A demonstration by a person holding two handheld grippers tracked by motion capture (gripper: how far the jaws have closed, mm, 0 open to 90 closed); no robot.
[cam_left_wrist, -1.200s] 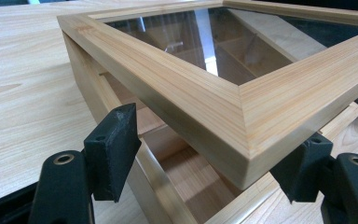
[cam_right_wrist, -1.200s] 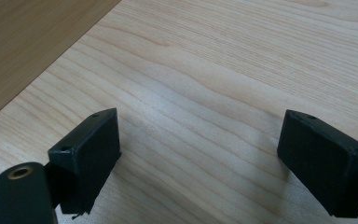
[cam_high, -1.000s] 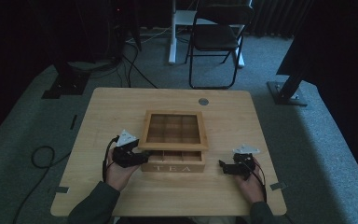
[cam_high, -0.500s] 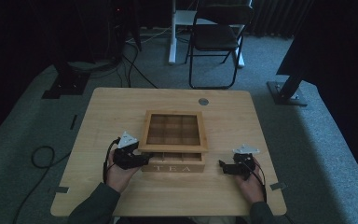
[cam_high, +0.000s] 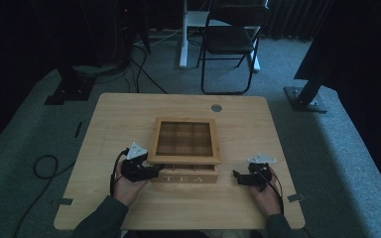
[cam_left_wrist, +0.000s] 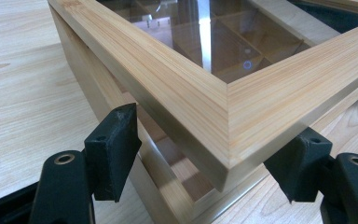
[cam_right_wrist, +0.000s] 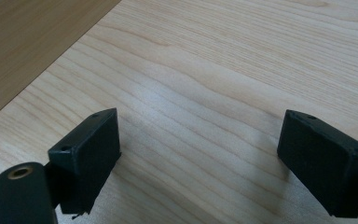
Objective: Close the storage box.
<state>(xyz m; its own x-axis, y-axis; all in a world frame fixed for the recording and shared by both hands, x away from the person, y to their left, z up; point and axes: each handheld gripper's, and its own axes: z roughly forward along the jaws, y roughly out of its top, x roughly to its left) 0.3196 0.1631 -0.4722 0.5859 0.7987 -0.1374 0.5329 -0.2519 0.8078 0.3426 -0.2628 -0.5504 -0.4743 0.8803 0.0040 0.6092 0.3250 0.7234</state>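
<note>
Tea box: square light-wood tea box (cam_high: 184, 166) with "TEA" on its near face, standing near the middle of the table, slightly towards the near edge.
Lid: glass-paned wooden-framed lid (cam_high: 183, 141) lifted off the box at its near edge; the left gripper view shows a gap under its near-left corner (cam_left_wrist: 223, 116), and wooden dividers show through the glass.
Left gripper: black two-jaw left gripper (cam_high: 154, 170) at the box's near-left corner; jaws wide apart, one on each side of the lid corner, gripping nothing that I can see.
Right gripper: black two-jaw right gripper (cam_high: 237, 177) low over bare table just right of the box; jaws spread wide and empty.
Table: pale rectangular wooden table (cam_high: 258, 124).
Far surroundings: black folding chair (cam_high: 230, 42) on grey carpet beyond the far edge.
</note>
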